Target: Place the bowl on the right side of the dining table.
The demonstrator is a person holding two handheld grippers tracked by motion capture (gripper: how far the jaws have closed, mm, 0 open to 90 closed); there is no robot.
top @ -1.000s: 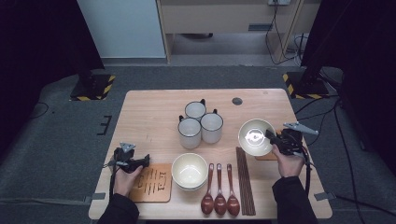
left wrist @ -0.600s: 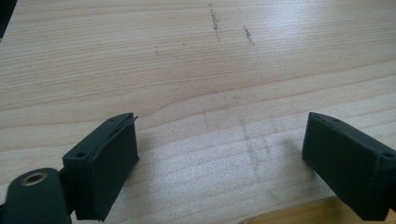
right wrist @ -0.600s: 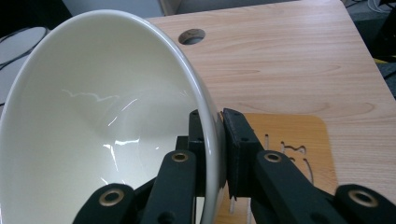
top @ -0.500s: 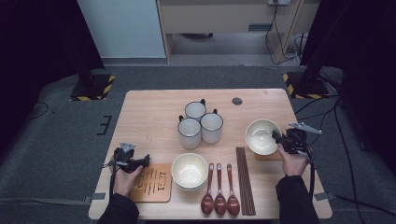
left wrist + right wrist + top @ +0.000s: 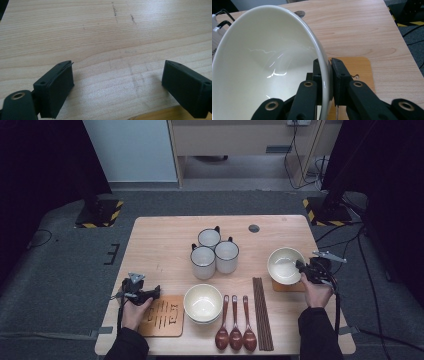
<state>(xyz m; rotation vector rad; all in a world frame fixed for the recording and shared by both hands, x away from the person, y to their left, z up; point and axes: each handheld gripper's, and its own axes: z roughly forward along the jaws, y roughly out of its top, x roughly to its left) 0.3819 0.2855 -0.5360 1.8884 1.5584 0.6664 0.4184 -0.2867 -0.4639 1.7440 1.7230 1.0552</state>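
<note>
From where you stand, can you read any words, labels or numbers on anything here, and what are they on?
No readable text anywhere.
Left wooden mat: dark engraved line marks, too small to tell whether they are writing.
Mugs, bowls and spoons: no lettering visible.
Yellow-and-black striped plates on the floor: hazard stripes, no words.

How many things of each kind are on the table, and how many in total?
Bowls: 2
Mugs: 3
Spoons: 3
Chopsticks, one bundle: 1
Mats: 2
Total: 11
</note>
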